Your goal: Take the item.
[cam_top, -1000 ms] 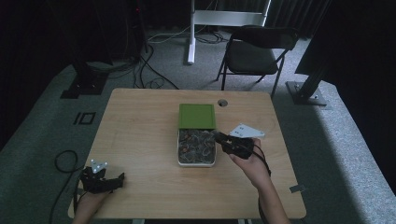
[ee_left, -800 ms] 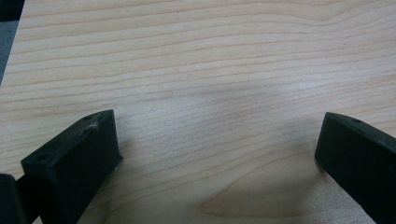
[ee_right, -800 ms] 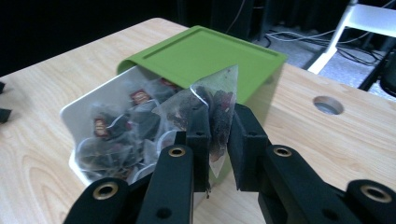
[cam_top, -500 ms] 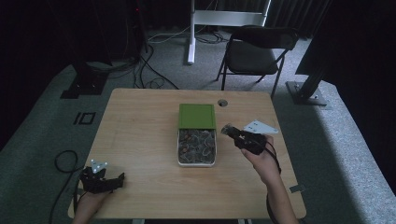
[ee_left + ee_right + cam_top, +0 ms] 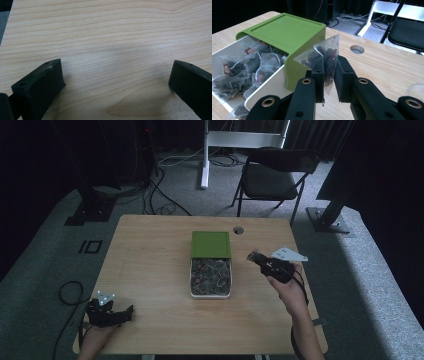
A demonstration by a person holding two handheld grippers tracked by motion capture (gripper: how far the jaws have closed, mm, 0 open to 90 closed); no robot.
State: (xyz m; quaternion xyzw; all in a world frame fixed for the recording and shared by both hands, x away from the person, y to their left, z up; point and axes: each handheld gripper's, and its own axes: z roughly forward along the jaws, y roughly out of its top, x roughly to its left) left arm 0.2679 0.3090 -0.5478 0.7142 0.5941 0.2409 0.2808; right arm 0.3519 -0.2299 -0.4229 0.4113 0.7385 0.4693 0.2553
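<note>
1. Green plastic forms the sliding lid (image 5: 211, 243) of a white box (image 5: 210, 294) that sits near the middle of the wooden table (image 5: 150, 260); the lid covers the far half, and the near half lies open.
2. Pyramid tea bags (image 5: 210, 276) fill the open half in a loose heap (in the right gripper view, several show small dark tags and thin strings).
3. In the right gripper view, the right gripper (image 5: 329, 72) pinches one tea bag (image 5: 322, 56) between its two black jaws; the translucent mesh pouch, full of dark leaves, stands up above the jaw tips with its point uppermost.
4. From the high view that gripper (image 5: 260, 259) is held to the right of the box, apart from it, with its jaws pointing toward the lid.
5. A round cable hole (image 5: 238, 230) is cut in the tabletop beyond the box, near the far edge.
6. At the table's near left corner the left gripper (image 5: 122, 312) is held low over bare wood, well apart from the box.
7. Its own view shows its jaws spread wide with nothing between them but wood grain.
8. Beyond the table, a black folding chair (image 5: 275, 175) stands on the grey carpet.
</note>
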